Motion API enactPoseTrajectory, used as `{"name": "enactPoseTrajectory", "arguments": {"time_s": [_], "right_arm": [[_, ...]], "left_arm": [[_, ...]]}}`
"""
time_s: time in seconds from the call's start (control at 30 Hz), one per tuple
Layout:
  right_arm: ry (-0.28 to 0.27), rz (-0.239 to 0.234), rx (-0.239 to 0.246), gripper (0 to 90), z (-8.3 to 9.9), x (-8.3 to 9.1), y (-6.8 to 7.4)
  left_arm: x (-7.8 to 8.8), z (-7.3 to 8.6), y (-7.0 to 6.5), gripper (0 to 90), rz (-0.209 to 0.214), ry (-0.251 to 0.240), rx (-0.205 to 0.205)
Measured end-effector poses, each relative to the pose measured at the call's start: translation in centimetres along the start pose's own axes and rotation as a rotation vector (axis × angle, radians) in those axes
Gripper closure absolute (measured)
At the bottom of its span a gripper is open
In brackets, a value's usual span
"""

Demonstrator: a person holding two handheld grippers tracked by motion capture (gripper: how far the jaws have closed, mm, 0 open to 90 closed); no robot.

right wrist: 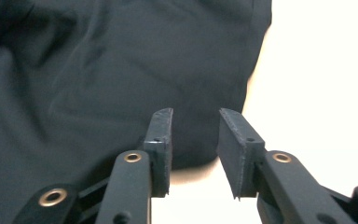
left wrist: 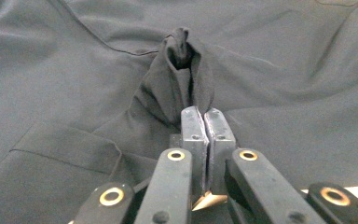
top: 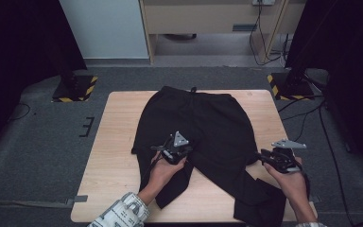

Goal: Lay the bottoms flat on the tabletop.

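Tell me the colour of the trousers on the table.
Black trousers, plain, no pattern; clearest in the high view.

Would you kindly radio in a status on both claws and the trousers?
Left claw shut on pinched fold of black trousers. Right claw open, nothing gripped. Nothing in the way.

High view looks down; both gripper views closely face the trousers (top: pixel 203 127).
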State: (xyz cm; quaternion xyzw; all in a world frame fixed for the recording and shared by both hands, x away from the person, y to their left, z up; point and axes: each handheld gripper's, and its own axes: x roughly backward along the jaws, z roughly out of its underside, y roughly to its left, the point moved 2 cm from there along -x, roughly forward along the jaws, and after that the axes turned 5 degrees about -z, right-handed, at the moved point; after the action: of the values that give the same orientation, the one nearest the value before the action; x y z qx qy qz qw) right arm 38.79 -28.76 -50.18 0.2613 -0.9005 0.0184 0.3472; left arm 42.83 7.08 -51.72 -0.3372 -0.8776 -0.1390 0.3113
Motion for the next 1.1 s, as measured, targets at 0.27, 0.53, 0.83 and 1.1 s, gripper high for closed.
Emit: {"name": "enactPoseTrajectory", "arguments": {"time_s": [0.27, 0.53, 0.83, 1.1], "right_arm": [[0.103, -0.014, 0.002, 60.6, 2.4, -1.1, 1.2], [0.078, -0.027, -0.022, 52.3, 0.6, -4.2, 2.1], [0.087, -0.017, 0.001, 49.9, -1.0, -8.3, 4.1], [0.086, -0.002, 0.042, 88.9, -1.0, -7.3, 4.4]], "left_arm": [[0.0, 0.0, -0.1, 87.7, 0.000, 0.000, -0.007], [-0.1, 0.0, -0.3, 87.6, 0.002, 0.002, -0.012], [-0.1, 0.0, -0.5, 87.6, 0.005, 0.002, -0.020], [0.0, -0.1, -0.5, 87.7, 0.003, 0.002, -0.020]]}}
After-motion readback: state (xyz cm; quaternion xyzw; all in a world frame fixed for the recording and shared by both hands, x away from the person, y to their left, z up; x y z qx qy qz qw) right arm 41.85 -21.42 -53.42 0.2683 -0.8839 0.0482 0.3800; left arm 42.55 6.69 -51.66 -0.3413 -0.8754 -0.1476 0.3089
